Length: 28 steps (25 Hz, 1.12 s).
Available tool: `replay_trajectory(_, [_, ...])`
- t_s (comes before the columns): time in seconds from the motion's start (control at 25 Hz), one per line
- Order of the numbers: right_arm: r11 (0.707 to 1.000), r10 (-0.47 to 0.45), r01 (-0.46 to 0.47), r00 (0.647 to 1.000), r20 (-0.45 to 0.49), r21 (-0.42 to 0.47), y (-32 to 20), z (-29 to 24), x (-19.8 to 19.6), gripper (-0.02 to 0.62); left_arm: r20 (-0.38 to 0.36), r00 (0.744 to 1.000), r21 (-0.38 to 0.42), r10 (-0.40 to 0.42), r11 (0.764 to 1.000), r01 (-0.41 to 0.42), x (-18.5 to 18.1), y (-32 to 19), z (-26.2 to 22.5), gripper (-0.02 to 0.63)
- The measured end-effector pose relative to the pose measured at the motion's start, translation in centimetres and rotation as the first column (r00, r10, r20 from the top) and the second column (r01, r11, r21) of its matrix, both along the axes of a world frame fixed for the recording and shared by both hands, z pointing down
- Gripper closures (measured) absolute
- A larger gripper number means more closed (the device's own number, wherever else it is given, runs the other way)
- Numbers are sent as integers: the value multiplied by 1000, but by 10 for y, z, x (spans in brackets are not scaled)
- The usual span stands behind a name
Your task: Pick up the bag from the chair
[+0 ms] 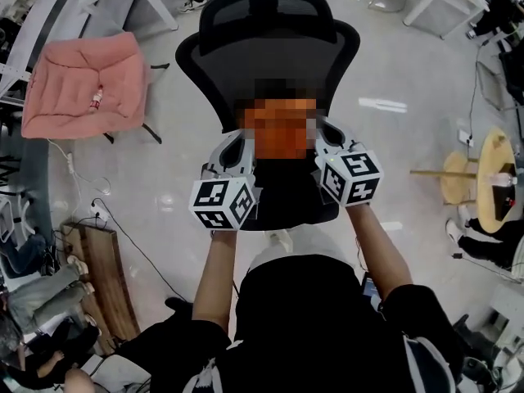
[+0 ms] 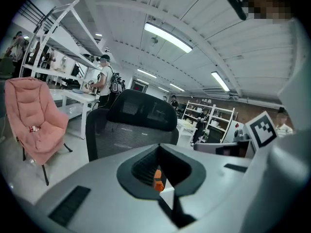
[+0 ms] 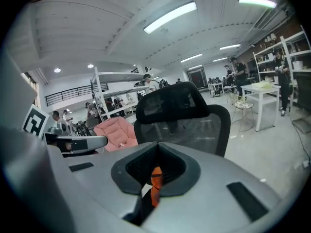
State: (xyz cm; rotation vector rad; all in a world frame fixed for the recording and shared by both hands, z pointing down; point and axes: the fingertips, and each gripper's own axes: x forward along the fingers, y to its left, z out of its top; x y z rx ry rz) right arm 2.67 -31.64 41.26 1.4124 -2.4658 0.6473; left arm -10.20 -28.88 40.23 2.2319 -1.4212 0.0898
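Black mesh chair (image 1: 278,64) with headrest (image 1: 274,11) stands on pale floor (image 1: 180,170), seen from above.

Bag (image 1: 278,142): orange, over the back part of the seat (image 1: 286,195), close in front of the backrest's lower edge. A mosaic patch covers most of it, so its shape is unclear. Cannot tell whether it rests on the seat or hangs just clear.

Left gripper (image 1: 242,142): at the bag's left side, pointing toward the backrest, marker cube nearest the person. Its own view shows the jaws drawn together, with a small orange bit (image 2: 157,182) pinched in the seam.

Right gripper (image 1: 321,129): at the bag's right side, mirroring the left one. Its jaws are also together, with a longer orange strip (image 3: 155,183) caught between them. Both grippers are therefore clamped on the bag's material, one at each side.

Bare forearms reach forward from a dark-clothed torso, over the seat's front edge.

Surroundings: a pink padded chair (image 1: 82,84) stands well apart at upper left, with a small bottle (image 1: 97,98) on its cushion. A round wooden table (image 1: 495,178) is at the far right. White tables, shelving and several people are in the background of both gripper views.
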Motion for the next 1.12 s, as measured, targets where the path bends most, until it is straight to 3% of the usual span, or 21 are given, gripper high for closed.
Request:
replay_trajectory(0.16, [999,-2,2,1000,3,-40,-15,23,4,595,16,1000,-13,-9,1000,9,-4,-17,18,597])
replay_trajectory(0.36, [996,-11,10,1000,-14,-90,-26,53,2,595,87,996,-56,-5,998,10,-7,-26,52,597])
replay_trajectory(0.72, [988,-4,-4,999,-52,-154,-40,108,9,595,71,997,-170,28,985,-16,8,-36,115,597])
replay_trajectory(1.12, [982,-33,13,994,-103,-188,-54,162,13,594,68,997,-207,44,978,-29,11,-53,167,595])
